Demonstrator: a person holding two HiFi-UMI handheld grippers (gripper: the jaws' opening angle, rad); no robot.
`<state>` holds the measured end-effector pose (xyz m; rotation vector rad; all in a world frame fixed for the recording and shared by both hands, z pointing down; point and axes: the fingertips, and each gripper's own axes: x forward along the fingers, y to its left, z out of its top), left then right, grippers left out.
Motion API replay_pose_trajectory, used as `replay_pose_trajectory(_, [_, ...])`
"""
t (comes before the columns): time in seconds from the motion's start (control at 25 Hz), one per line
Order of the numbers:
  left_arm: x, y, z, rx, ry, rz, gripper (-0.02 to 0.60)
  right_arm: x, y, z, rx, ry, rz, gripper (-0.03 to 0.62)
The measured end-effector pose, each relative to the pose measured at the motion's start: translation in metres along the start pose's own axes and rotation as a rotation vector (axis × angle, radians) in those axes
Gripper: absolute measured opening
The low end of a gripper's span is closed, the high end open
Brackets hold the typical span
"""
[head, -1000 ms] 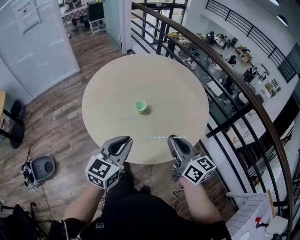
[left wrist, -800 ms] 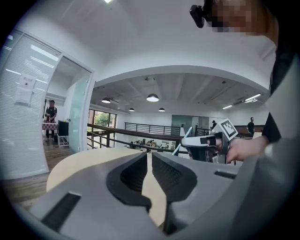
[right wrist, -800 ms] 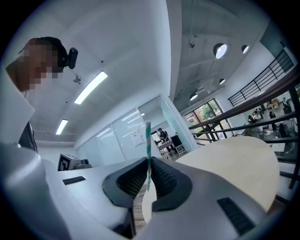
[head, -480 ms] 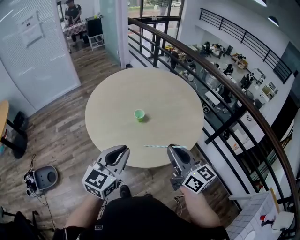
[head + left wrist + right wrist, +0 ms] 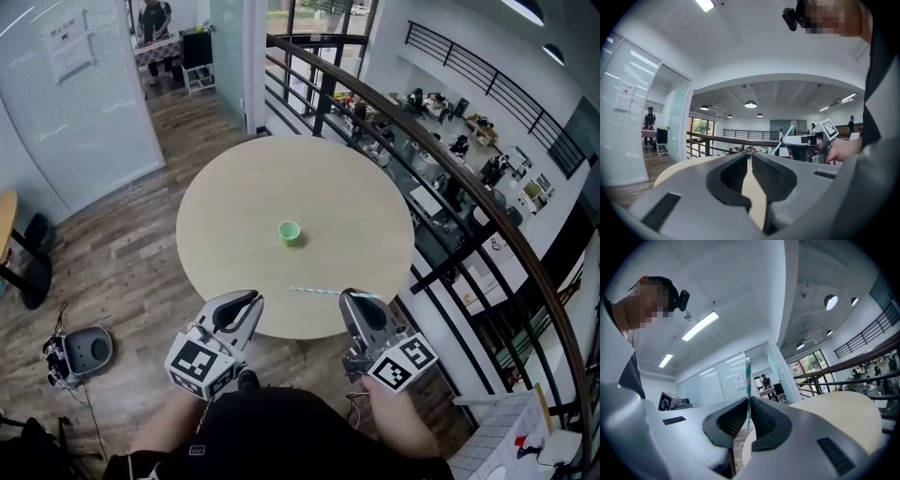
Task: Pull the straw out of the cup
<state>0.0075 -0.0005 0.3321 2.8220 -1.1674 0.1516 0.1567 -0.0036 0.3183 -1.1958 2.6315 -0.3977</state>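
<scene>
A small green cup [image 5: 289,232] stands upright near the middle of the round beige table [image 5: 225,197], with no straw in it. My right gripper [image 5: 352,298] is shut on a teal-and-white striped straw [image 5: 322,292], which sticks out level to the left over the table's near edge. In the right gripper view the straw [image 5: 748,376] rises between the pads. My left gripper [image 5: 248,302] hovers at the table's near edge with its jaws together and nothing between them. The left gripper view shows the right gripper [image 5: 806,140] holding the straw [image 5: 782,140].
A dark curved railing [image 5: 450,150] runs close past the table's right side, with a lower floor beyond it. Wooden flooring surrounds the table. A grey round device [image 5: 82,349] sits on the floor at the left, and a glass wall [image 5: 84,103] stands at the far left.
Both grippers have lifted a little and drawn slightly back from the table, the right one carrying the straw along. The cup has stayed in place.
</scene>
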Motion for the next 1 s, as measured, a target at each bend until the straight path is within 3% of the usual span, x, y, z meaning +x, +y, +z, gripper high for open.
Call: replay_pose_trajectory(1.0, [-0.017, 0.037, 0.005, -0.014, -0.025, 0.011, 0.037, 0.016, 0.021, 0.013, -0.033, -0.029, -0.019, 0.037])
